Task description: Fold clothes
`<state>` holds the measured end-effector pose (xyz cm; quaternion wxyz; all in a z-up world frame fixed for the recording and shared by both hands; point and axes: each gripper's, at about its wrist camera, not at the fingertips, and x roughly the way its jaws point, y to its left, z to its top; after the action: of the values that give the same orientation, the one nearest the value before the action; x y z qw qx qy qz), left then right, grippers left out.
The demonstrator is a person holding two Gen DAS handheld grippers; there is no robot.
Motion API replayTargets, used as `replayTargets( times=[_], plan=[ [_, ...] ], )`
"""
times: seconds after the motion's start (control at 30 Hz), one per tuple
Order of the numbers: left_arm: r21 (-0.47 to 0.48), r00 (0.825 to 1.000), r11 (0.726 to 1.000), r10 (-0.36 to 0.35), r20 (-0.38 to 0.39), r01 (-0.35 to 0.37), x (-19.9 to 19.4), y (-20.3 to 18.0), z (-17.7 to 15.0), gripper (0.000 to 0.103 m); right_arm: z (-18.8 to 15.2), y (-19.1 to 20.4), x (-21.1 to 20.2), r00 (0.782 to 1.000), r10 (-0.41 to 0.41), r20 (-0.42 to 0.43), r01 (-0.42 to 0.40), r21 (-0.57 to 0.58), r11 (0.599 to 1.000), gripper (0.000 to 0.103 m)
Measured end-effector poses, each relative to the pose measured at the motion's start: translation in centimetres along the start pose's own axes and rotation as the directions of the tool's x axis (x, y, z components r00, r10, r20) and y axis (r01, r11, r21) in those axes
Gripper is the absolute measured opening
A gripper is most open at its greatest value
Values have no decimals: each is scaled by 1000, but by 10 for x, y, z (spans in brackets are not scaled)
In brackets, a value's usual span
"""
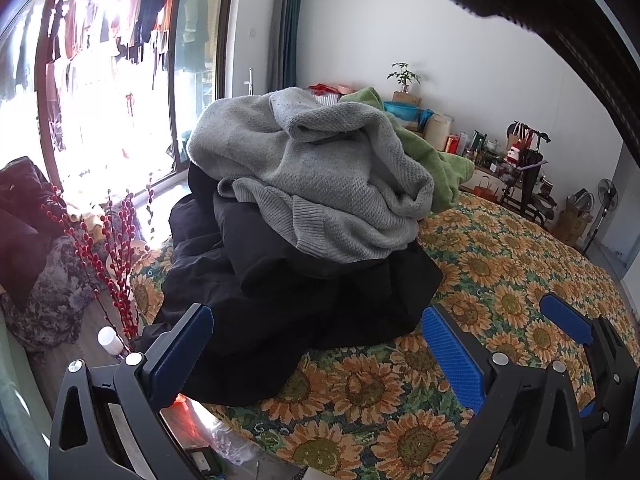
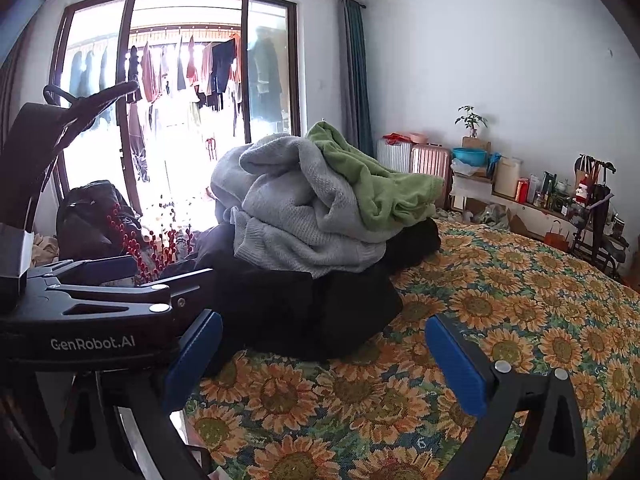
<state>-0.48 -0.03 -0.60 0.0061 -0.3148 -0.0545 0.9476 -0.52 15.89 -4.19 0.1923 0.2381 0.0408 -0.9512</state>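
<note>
clothes pile (image 1: 304, 216) near bedspread (image 2: 500, 280) edge, open bedspread rightward

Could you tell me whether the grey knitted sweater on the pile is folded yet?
Not folded: the grey knitted sweater lies crumpled in loose bunches atop the black garment.

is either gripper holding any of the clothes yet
No, the left gripper and the right gripper both hang open short of the pile, nothing between their blue pads, the grey sweater untouched on top.
</note>
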Motion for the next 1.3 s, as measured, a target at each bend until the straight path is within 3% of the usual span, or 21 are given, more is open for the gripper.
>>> replayTargets(
  times=[0.23,0.37,0.6,0.83,1.1,1.3],
  plan=[
    [-2,999,999,35,17,-35,-3,-6,31,103,16,-9,8,998,-48,-36,47,-11,999,103],
    [13,998,998,53,40,-54,-2,-8,57,103,33,-25,11,999,-35,-39,36,19,999,103],
    [-15,999,1000,-5,43,5,12,-7,91,103,59,-39,24,995,-90,-50,90,-14,996,103],
    [34,997,999,0,76,-3,17,-22,114,103,73,-48,35,996,-73,-58,72,-4,997,103],
    [60,996,997,-56,73,51,31,-31,133,101,78,-50,41,994,-96,-45,94,-40,995,102],
    [66,994,994,-92,53,88,41,-35,149,101,89,-63,48,996,-74,-48,74,4,997,102]
  ],
)
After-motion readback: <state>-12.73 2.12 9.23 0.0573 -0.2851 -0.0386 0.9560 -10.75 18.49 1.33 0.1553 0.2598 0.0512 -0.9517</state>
